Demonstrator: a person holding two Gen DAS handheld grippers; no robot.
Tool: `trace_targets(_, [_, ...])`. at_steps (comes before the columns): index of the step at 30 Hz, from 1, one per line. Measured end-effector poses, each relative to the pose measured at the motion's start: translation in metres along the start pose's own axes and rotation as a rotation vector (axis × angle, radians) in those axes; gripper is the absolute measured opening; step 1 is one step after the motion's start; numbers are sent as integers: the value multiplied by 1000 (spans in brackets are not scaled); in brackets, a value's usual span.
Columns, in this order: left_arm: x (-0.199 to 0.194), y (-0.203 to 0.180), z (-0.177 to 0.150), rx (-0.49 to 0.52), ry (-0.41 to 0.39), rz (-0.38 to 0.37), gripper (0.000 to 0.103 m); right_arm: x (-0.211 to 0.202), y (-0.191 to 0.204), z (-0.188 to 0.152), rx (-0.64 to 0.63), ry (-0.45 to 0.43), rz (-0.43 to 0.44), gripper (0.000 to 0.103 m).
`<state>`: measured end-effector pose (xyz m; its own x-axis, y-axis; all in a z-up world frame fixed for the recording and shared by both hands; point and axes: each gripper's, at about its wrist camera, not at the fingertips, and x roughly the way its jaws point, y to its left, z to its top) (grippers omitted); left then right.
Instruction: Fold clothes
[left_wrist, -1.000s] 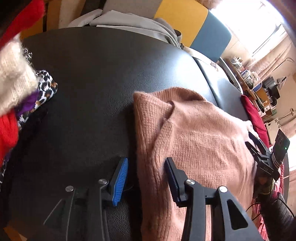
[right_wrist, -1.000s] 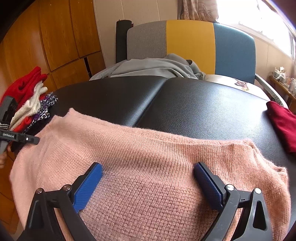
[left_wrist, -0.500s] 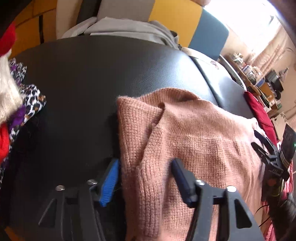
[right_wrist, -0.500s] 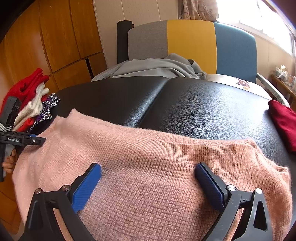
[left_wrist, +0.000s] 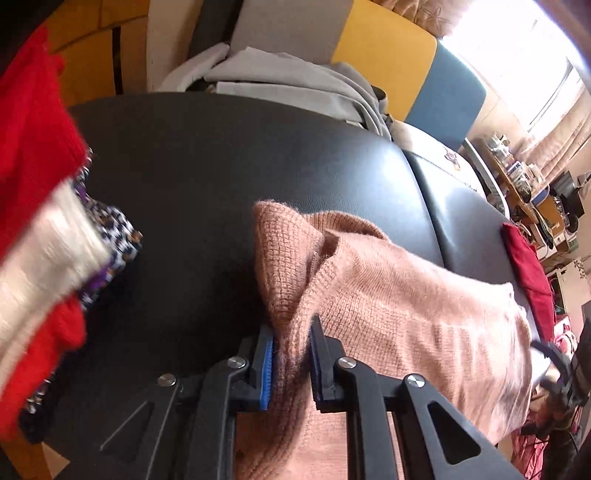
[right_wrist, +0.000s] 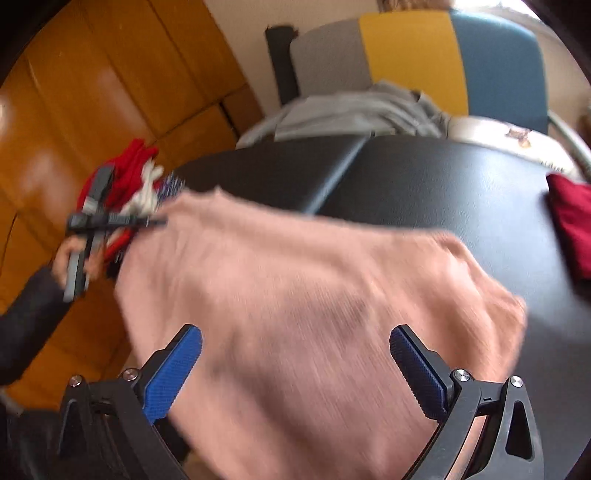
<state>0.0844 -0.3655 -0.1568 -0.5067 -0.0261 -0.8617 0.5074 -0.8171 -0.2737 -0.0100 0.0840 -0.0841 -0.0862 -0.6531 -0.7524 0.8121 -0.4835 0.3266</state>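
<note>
The left gripper (left_wrist: 291, 356) pinches a bunched edge of the pink sweater (left_wrist: 388, 314) lying on the black padded table (left_wrist: 221, 166), while the right gripper (right_wrist: 295, 365) hovers over the knit, jaws spread wide, gripping nothing.

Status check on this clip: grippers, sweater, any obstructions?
Left gripper shut on pink sweater edge. Right gripper open over it. Clothes stack left, clear of fold.

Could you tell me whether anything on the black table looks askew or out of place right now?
The pink sweater is bunched at its left edge, where the left gripper pinches a raised ridge of knit. It also hangs over the near edge of the black table. Nothing looks spilled or damaged.
</note>
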Motion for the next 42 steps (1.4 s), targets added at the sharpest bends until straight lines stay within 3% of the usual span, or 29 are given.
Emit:
trace_targets(5, [-23, 2, 4, -40, 8, -58, 15, 12, -14, -24, -39, 143, -73, 102])
trace_targets(9, [-50, -18, -2, -15, 11, -134, 15, 26, -13, -31, -84, 157, -117, 103])
trace_targets(14, [-71, -64, -8, -21, 8, -258, 14, 41, 0, -36, -143, 142, -202, 103])
trace_targets(20, [-91, -136, -10, -43, -12, -410, 13, 35, -7, -41, -83, 66, -154, 103])
trace_targets(24, [-90, -193, -14, -18, 7, -470, 13, 30, -13, -45, -52, 13, -112, 103])
trace_targets(32, [-28, -299, -24, 9, 135, -496, 13, 28, -21, -47, -38, -46, -57, 103])
trace_targets(34, [-8, -320, -29, 23, 162, -468, 13, 27, -21, -48, -42, -57, -55, 103])
trace_targets(42, [57, -350, -52, -14, 344, -384, 15, 21, -18, -59, -54, -119, -38, 103])
